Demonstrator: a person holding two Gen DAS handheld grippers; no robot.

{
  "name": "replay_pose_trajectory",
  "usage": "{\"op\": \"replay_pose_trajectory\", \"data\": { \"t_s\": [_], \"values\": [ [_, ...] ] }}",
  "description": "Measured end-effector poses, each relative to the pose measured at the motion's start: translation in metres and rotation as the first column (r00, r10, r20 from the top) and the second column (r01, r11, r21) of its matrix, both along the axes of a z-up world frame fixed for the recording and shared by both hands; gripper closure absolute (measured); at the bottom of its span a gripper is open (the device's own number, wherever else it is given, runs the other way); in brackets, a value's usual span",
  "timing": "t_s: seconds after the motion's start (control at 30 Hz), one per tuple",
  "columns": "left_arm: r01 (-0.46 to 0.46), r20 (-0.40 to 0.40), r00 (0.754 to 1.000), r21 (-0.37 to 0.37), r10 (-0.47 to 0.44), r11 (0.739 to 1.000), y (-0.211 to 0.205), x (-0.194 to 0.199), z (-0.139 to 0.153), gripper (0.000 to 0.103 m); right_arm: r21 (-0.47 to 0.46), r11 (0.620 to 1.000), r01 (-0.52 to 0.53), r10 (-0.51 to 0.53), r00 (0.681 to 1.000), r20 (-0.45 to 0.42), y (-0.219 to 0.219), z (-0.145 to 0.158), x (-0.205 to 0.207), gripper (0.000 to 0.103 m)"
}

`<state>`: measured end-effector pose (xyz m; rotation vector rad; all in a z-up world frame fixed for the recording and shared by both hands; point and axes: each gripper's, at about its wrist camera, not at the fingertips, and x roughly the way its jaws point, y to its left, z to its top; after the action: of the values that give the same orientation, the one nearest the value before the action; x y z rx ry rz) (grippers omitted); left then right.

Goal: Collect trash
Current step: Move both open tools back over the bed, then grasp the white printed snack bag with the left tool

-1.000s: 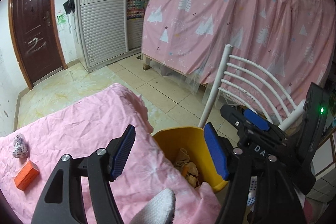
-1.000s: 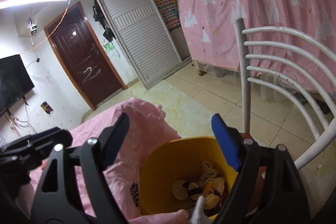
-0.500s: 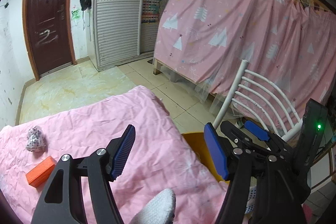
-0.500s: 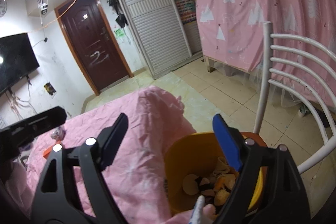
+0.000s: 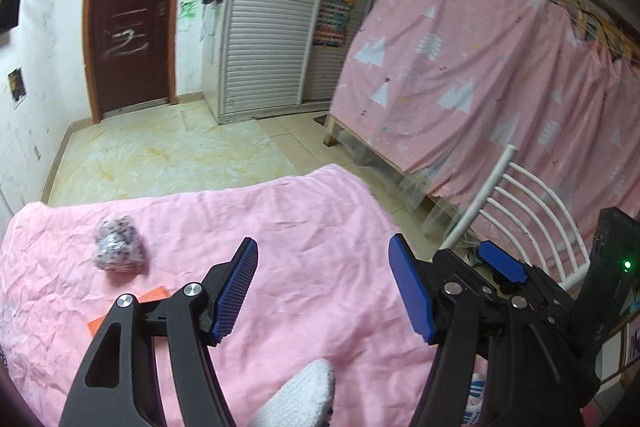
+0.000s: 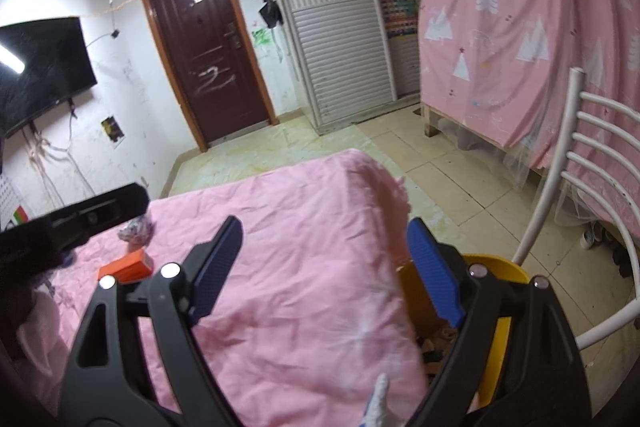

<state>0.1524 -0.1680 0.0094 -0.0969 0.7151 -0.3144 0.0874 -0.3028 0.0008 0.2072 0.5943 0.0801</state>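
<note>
**A:** What's on the pink sheet (image 5: 312,227)?

**B:** Far left, a crumpled wrapper (image 5: 118,251) with an orange box (image 6: 127,268) just beside it. Then the left gripper (image 5: 324,291) — fingers apart, holding nothing.

**A:** And further right?

**B:** The right gripper (image 6: 326,267), fingers apart too, then the yellow bin (image 6: 502,323) holding scraps — beside the white chair (image 6: 560,163).

What you can't see fully

Your left finger covers most of the flat orange box (image 5: 154,294); the right finger and pink cloth (image 6: 304,227) hide much of the yellow plastic bin (image 6: 496,267), its contents a dim blur; the crumpled speckled wrapper (image 5: 118,251) is too soft to identify; the white metal chair (image 6: 576,163) runs off the frame.
</note>
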Motion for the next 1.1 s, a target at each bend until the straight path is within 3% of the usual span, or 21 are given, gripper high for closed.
{"op": "replay_pose_trajectory", "data": {
  "t_s": [0.13, 0.57, 0.8, 1.1],
  "values": [
    [-0.048, -0.024, 0.999, -0.008, 0.048, 0.999, 0.027, 0.009, -0.007, 0.044, -0.024, 0.999, -0.048, 0.048, 0.999, -0.014, 0.026, 0.0, 0.006, 0.016],
    [-0.223, -0.131, 0.966, 0.007, 0.222, 0.975, 0.116, 0.052, -0.027, 0.044, -0.099, 0.963, -0.251, 0.243, 0.966, -0.089, 0.113, -0.008, 0.021, 0.014],
    [-0.259, -0.178, 0.949, 0.019, 0.259, 0.966, 0.139, 0.072, -0.04, 0.042, -0.121, 0.934, -0.336, 0.321, 0.939, -0.126, 0.148, -0.015, 0.027, 0.013],
    [-0.301, -0.285, 0.907, 0.073, 0.309, 0.951, 0.151, 0.097, -0.074, 0.042, -0.14, 0.908, -0.394, 0.371, 0.913, -0.169, 0.169, -0.026, 0.032, 0.012]
  ]
}}
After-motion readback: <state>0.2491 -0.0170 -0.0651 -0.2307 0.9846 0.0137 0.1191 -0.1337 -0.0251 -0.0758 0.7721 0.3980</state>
